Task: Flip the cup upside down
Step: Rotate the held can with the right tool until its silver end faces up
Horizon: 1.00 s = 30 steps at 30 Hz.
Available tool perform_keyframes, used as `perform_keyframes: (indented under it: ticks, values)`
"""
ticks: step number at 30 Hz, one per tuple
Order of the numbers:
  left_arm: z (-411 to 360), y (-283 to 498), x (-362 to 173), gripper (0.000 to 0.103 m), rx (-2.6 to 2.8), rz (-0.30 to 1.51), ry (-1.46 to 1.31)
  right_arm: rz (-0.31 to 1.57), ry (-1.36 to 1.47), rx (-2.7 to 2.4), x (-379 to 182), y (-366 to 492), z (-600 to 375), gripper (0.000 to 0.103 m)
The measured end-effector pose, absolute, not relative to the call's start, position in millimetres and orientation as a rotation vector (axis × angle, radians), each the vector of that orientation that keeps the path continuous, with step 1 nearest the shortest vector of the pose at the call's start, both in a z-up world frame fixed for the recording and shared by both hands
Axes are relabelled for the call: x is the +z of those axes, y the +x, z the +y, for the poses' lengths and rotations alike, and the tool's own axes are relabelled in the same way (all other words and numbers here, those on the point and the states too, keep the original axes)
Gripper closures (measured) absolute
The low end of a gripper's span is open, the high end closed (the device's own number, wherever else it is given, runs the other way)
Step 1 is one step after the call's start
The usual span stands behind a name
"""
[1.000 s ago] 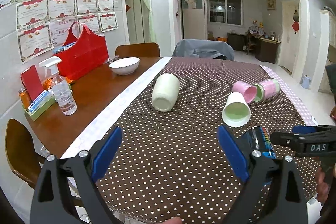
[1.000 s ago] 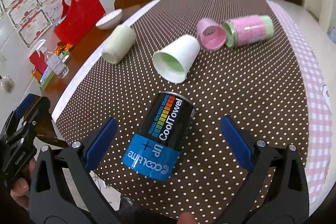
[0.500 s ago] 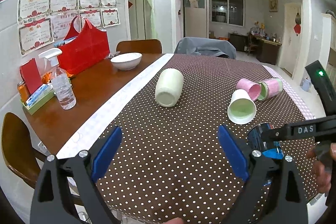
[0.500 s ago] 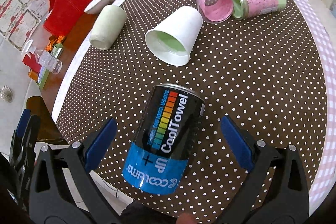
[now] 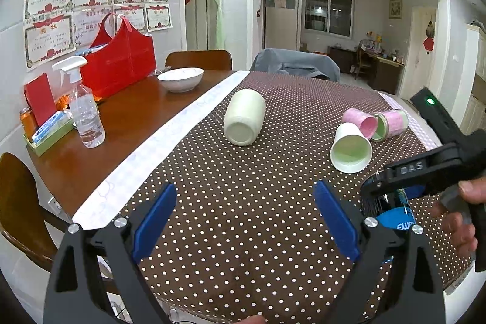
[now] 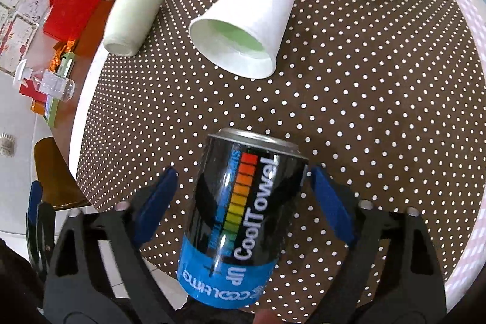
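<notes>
A black and blue "CoolTowel" can (image 6: 240,214) lies on its side on the dotted tablecloth near the front edge; it also shows in the left wrist view (image 5: 395,214). My right gripper (image 6: 243,202) is open with its blue pads on either side of the can, not clamped on it. A white paper cup (image 6: 243,29) lies on its side beyond, mouth toward me. My left gripper (image 5: 246,220) is open and empty above the tablecloth. The right gripper's body (image 5: 425,169) shows at the right of the left wrist view.
A pale green cup (image 5: 244,122), a pink cup (image 5: 360,122) and a pink jar (image 5: 391,123) lie on their sides on the cloth. A white bowl (image 5: 180,78), red bag (image 5: 118,63) and spray bottle (image 5: 86,117) stand on the bare wood at left.
My right gripper has moved forward and down over the can, so the can now sits between its pads. The left gripper has barely moved.
</notes>
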<state>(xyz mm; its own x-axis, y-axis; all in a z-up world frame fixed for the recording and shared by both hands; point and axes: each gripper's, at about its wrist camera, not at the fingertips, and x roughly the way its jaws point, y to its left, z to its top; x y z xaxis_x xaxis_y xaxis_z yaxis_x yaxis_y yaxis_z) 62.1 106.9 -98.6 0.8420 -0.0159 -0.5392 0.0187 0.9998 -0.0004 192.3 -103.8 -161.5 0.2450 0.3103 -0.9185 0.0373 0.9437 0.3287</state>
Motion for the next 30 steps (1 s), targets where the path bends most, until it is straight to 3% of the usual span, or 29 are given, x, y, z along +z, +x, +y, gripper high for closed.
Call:
perform_keyframes:
  ticks: [2, 5, 30]
  values:
    - [105, 61, -100, 0.012, -0.024, 0.572, 0.007, 1.342, 0.320, 0.194, -167, 197, -103, 0.033]
    - [103, 60, -100, 0.012, -0.029, 0.574, 0.013, 1.340, 0.329, 0.215, -168, 199, -102, 0.034]
    - [73, 50, -78, 0.012, -0.057, 0.562, 0.063, 1.022, 0.588, 0.390, -117, 132, -203, 0.037]
